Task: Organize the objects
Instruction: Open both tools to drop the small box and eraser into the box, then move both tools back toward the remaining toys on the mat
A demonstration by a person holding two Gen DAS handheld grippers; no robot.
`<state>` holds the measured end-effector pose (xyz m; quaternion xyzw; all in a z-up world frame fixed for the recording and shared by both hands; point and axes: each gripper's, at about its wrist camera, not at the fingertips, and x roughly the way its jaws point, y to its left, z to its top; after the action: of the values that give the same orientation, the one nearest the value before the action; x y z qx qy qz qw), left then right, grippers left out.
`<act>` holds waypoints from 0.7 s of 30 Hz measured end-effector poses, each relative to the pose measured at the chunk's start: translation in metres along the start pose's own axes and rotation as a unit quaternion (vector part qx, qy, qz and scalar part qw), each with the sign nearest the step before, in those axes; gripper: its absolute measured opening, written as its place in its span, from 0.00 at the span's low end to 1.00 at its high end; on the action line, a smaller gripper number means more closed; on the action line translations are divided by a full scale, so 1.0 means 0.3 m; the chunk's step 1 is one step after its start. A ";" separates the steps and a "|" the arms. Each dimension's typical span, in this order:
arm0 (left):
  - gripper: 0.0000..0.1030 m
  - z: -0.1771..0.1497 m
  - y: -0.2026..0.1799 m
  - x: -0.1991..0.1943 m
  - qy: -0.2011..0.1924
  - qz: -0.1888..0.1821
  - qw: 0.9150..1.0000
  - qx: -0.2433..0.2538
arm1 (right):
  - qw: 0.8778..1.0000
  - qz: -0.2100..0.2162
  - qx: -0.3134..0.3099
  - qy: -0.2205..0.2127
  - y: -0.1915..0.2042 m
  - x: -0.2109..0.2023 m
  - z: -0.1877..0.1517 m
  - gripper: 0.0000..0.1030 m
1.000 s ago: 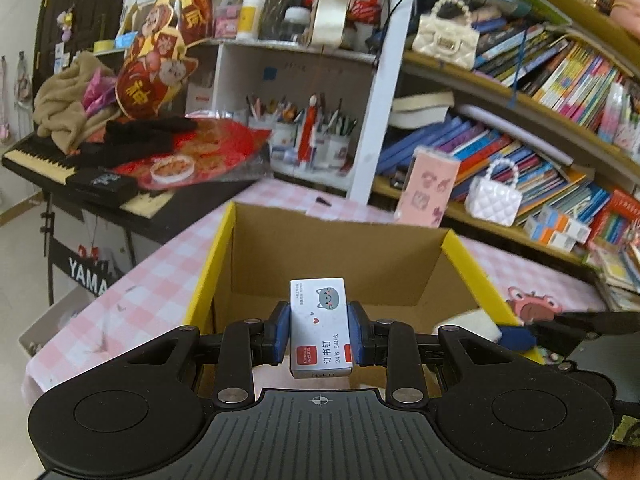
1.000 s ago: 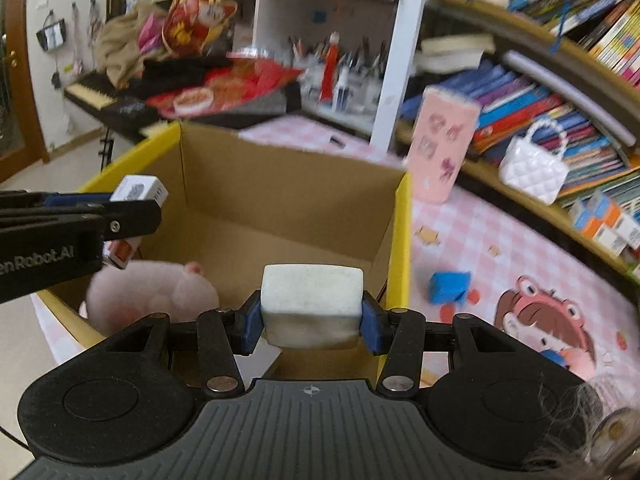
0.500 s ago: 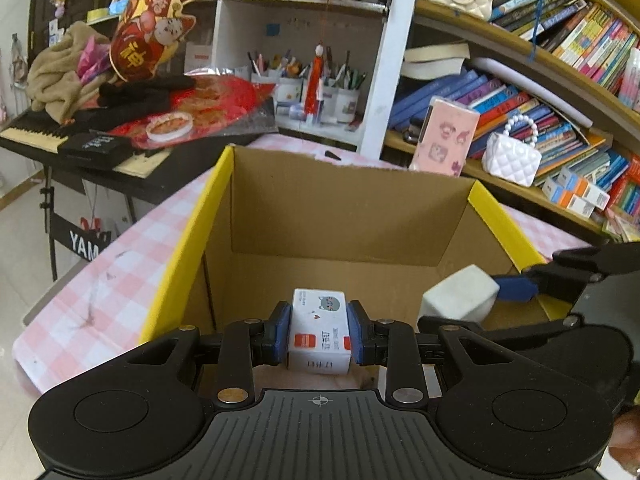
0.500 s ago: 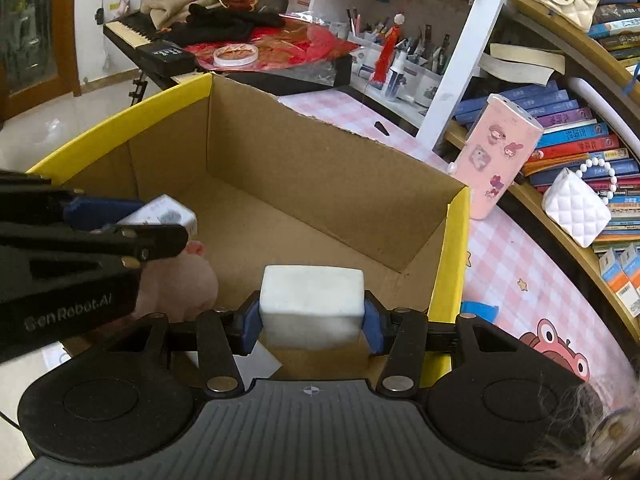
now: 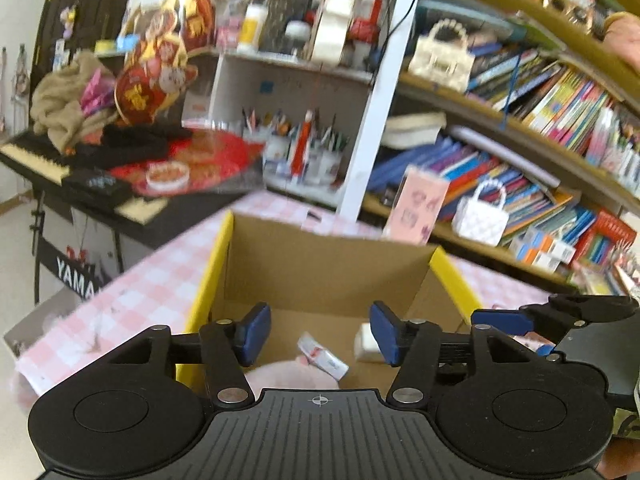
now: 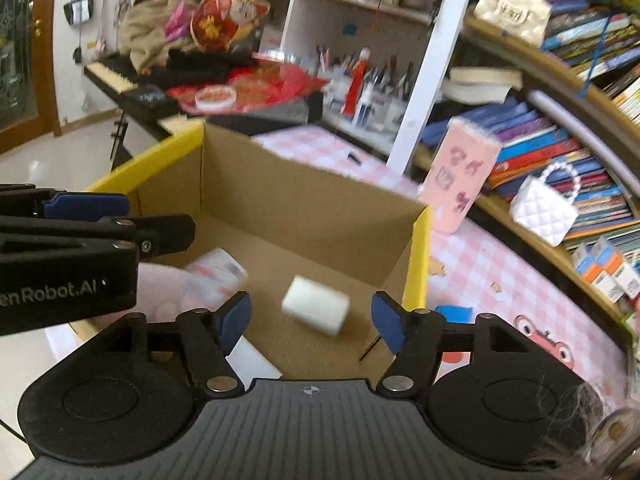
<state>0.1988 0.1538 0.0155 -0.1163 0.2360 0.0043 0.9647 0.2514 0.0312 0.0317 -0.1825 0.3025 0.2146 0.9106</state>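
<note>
Pink-checked table, cluttered shelves behind. Cardboard box: white block centre-floor, staple box near-left against pink plush. Your left gripper and right gripper: fingers spread, empty. Risk: withdrawing carelessly could catch the box's rim and shift it.

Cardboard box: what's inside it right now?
Inside the cardboard box: a white block, a small staples box, a pink plush toy and a white sheet. The near floor is hidden by the grippers.

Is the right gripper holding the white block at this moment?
No, the right gripper is open and the white block lies inside the cardboard box.
</note>
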 end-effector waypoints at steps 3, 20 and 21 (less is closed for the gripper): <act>0.68 0.005 -0.004 -0.085 -0.026 0.001 1.000 0.010 | 0.999 -0.009 0.018 -0.025 0.011 -0.076 -0.001 0.64; 0.77 -0.195 0.068 -0.370 0.030 0.039 0.999 0.003 | 0.993 -0.045 0.103 -0.038 0.143 -0.374 -0.240 0.67; 0.77 -0.210 0.069 -0.379 0.035 0.041 0.999 0.004 | 0.992 -0.049 0.111 -0.034 0.152 -0.385 -0.262 0.67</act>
<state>0.0678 0.1651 0.0086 -0.1028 0.2741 0.0385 0.9554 0.1076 0.0007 0.0362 -0.0871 0.2846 0.1410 0.9442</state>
